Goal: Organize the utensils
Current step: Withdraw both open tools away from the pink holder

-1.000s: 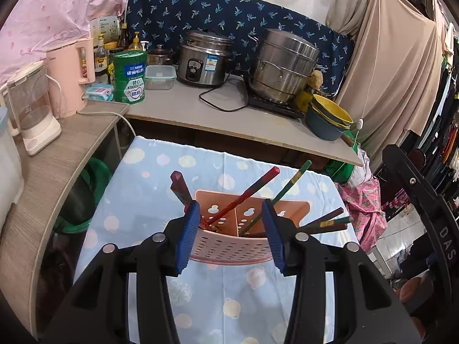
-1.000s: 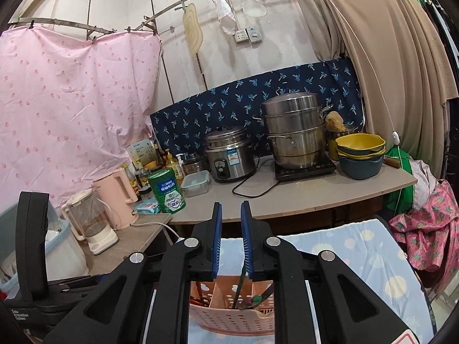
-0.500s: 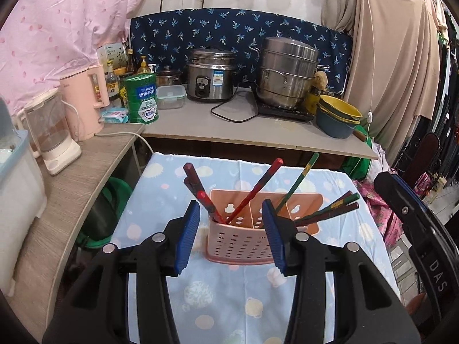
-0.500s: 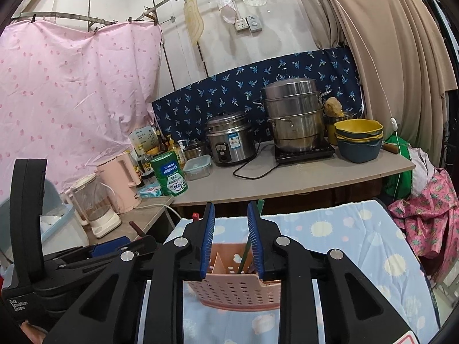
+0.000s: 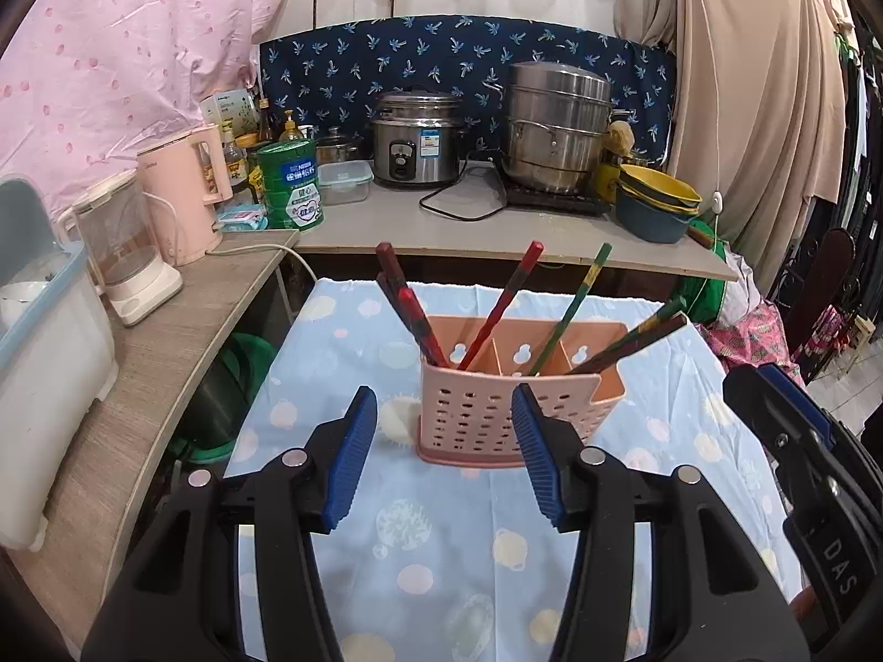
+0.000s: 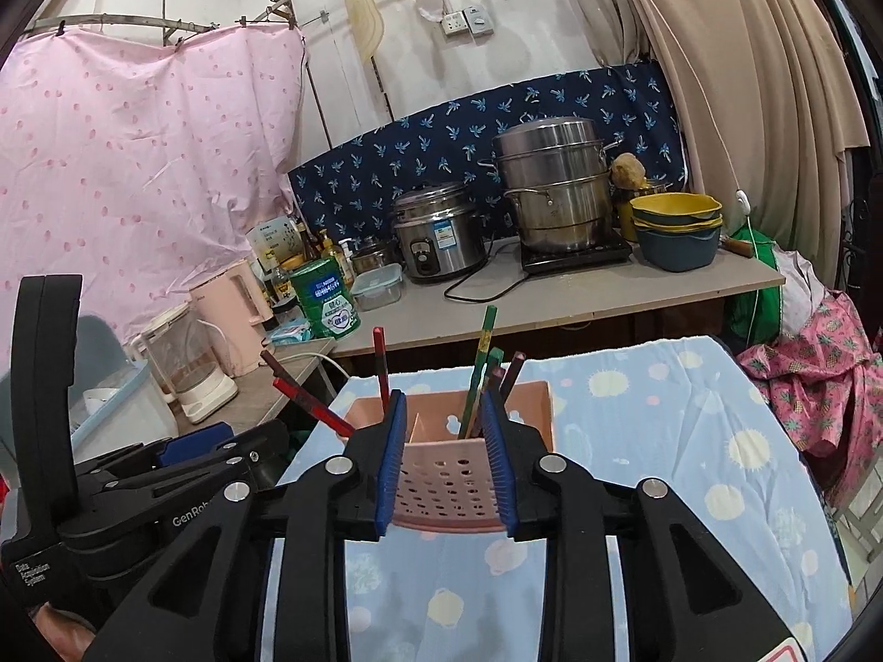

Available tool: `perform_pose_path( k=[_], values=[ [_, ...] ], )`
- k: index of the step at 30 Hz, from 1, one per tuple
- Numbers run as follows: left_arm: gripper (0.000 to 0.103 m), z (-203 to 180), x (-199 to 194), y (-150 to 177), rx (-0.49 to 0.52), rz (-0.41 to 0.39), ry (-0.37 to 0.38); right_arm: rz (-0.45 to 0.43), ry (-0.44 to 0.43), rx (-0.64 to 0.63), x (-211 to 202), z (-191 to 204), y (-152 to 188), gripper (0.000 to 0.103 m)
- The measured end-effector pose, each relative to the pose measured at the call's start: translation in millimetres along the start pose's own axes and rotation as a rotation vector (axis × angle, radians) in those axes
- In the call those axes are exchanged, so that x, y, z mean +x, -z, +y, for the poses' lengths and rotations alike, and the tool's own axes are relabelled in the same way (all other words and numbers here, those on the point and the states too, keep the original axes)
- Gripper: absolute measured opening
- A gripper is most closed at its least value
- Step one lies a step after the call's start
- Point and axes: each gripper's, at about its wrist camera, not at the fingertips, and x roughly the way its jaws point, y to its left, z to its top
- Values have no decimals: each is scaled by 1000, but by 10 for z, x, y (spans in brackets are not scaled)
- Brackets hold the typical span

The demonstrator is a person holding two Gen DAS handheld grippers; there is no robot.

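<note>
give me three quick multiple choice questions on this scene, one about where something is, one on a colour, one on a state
1. Where does the pink utensil holder stand?
A. on the blue spotted cloth
B. on the wooden counter
C. inside the steel pot

2. What colour is the top bowl of the stack?
A. red
B. yellow
C. white

3. What are the left gripper and right gripper holding?
A. a chopstick each
B. the holder together
C. nothing

Answers: 1 A, blue spotted cloth lies under it; 2 B, its rim shows yellow; 3 C, both stand open with no pad touching anything.

Even, soft indoor light; sharp focus around the pink utensil basket (image 5: 499,414); fisheye bending, dark vignetted corners.
</note>
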Motion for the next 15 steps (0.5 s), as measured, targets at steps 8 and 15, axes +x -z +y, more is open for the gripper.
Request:
perform_pose_path(
  k=[8, 15],
  values=[
    [60, -37, -128, 217, 34, -15, -37, 46, 36, -24, -159, 39, 274, 46],
    [73, -44, -200, 446, 48, -4, -61, 88, 60, -29, -280, 55, 484, 53]
  ],
)
